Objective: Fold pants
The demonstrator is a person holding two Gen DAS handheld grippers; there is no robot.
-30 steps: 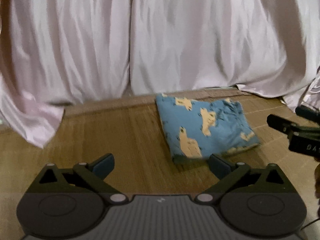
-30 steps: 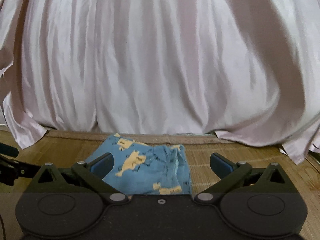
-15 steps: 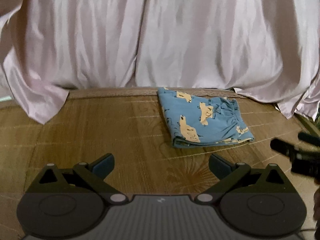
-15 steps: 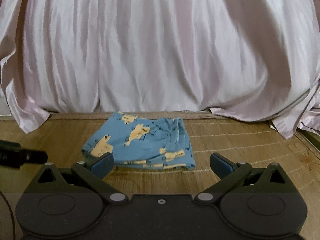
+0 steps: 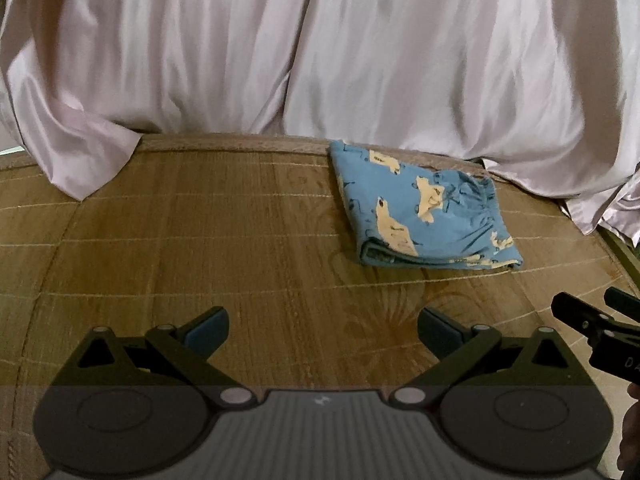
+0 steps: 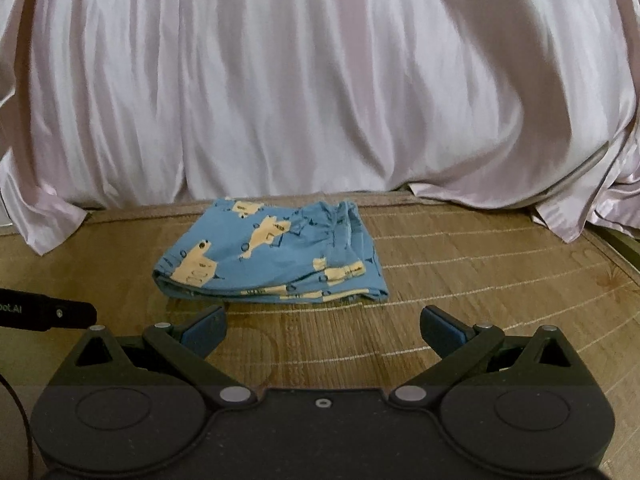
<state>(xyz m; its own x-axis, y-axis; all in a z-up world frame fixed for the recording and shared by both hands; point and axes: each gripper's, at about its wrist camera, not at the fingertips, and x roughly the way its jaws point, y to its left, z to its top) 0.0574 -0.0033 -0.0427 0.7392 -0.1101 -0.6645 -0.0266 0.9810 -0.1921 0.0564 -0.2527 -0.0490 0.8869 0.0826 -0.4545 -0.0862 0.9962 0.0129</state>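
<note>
Blue pants (image 5: 420, 212) with a yellow animal print lie folded into a compact rectangle on the woven bamboo mat (image 5: 200, 248), near its far edge. In the right wrist view the same pants (image 6: 276, 256) sit straight ahead, just beyond the fingertips. My left gripper (image 5: 322, 330) is open and empty, well short of the pants and to their left. My right gripper (image 6: 322, 326) is open too, with nothing between its blue pads. The right gripper's black body (image 5: 600, 328) shows at the right edge of the left wrist view.
A pale pink satin curtain (image 5: 320, 48) hangs along the far edge of the mat and pools at both sides (image 6: 48, 216). The mat's right border (image 6: 616, 240) shows at the far right. The left gripper's body (image 6: 44, 314) enters at the left edge.
Both grippers have pulled back from the folded pants, which now lie farther off and whole in view. Both stay open. The pants have not moved.
</note>
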